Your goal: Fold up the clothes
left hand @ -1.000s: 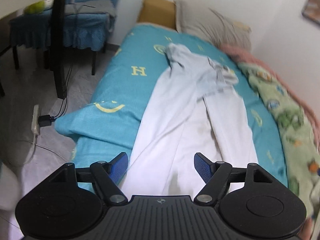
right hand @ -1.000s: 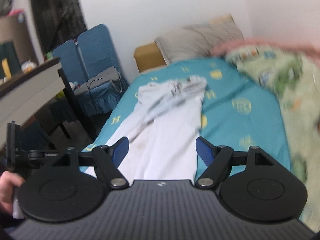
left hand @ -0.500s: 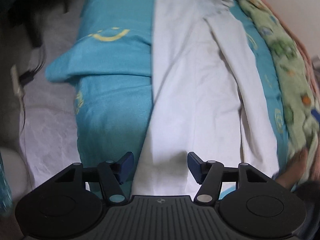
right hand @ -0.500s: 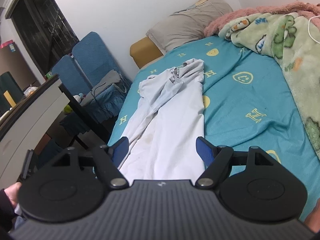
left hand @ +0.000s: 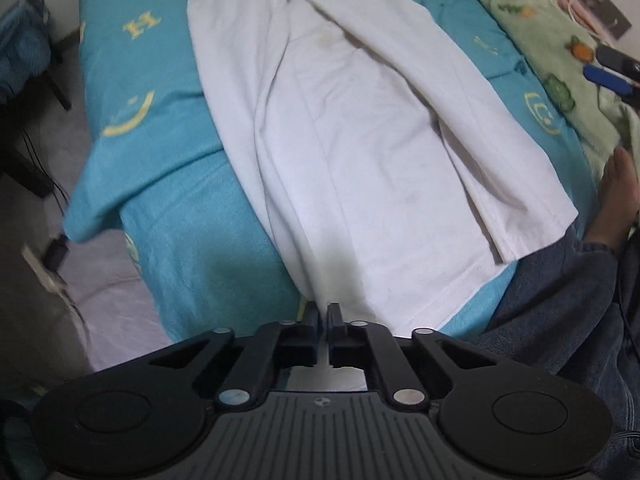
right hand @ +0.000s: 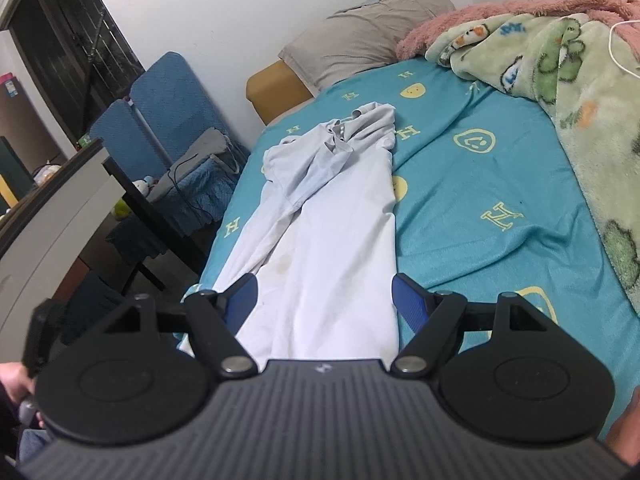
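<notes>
A white shirt [left hand: 360, 152] lies lengthwise on the bed, its sides folded in, its hem hanging over the near edge. It also shows in the right wrist view [right hand: 336, 248], collar at the far end. My left gripper [left hand: 323, 314] is shut at the shirt's near left hem corner; whether cloth sits between the pads is hidden. My right gripper [right hand: 325, 294] is open, hovering over the shirt's near end, touching nothing. Its blue fingers [left hand: 604, 76] show at the far right of the left wrist view.
The bed has a teal sheet [right hand: 480, 208] with yellow marks. A green blanket [right hand: 580, 92] lies along the right side, a grey pillow [right hand: 360, 40] at the head. A blue chair [right hand: 168, 120] and a dark desk [right hand: 60, 208] stand left. A power strip [left hand: 44, 276] lies on the floor.
My left gripper dropped to the bed's near edge and shut its jaws at the shirt's hem. My right gripper stayed open and shifted only slightly.
</notes>
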A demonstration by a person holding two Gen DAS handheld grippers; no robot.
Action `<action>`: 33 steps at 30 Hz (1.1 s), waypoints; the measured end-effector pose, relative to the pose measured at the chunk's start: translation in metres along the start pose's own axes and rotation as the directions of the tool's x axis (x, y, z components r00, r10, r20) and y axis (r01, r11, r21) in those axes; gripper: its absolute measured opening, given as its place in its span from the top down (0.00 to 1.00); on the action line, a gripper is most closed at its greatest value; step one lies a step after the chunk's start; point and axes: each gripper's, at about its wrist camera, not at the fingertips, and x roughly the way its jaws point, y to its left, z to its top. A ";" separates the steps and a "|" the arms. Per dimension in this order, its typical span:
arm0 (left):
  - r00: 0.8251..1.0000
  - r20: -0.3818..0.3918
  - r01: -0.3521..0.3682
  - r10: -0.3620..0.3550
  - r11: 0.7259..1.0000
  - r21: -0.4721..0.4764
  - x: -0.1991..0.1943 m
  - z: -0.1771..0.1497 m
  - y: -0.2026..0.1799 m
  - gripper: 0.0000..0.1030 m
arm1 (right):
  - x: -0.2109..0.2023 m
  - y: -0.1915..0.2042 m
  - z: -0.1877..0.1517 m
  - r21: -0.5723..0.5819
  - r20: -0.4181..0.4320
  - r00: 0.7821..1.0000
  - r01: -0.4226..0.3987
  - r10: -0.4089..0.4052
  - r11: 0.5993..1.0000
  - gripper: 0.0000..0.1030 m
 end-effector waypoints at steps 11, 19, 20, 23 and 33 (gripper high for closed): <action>0.971 0.232 -0.068 0.061 0.997 0.023 -0.065 0.021 -0.111 1.00 | 0.002 -0.002 -0.002 0.006 -0.027 1.000 0.004 -0.004 1.000 0.27; 0.990 0.114 0.088 -0.083 0.995 -0.038 0.002 0.030 -0.143 0.84 | 0.009 -0.020 -0.011 0.102 -0.114 0.993 0.004 0.008 0.995 0.27; 0.988 0.112 0.116 -0.107 0.991 -0.072 0.006 0.030 -0.138 0.79 | 0.009 -0.023 -0.013 0.119 -0.126 0.992 0.003 0.012 0.993 0.27; 0.978 0.164 0.163 -0.126 0.959 -0.233 0.005 0.028 -0.108 0.49 | 0.011 -0.031 -0.018 0.174 -0.165 0.986 0.001 0.029 0.985 0.25; 0.980 0.195 0.171 -0.042 0.677 -0.715 0.035 -0.003 -0.003 0.37 | 0.037 -0.055 -0.044 0.368 -0.349 0.934 0.068 0.070 0.927 0.26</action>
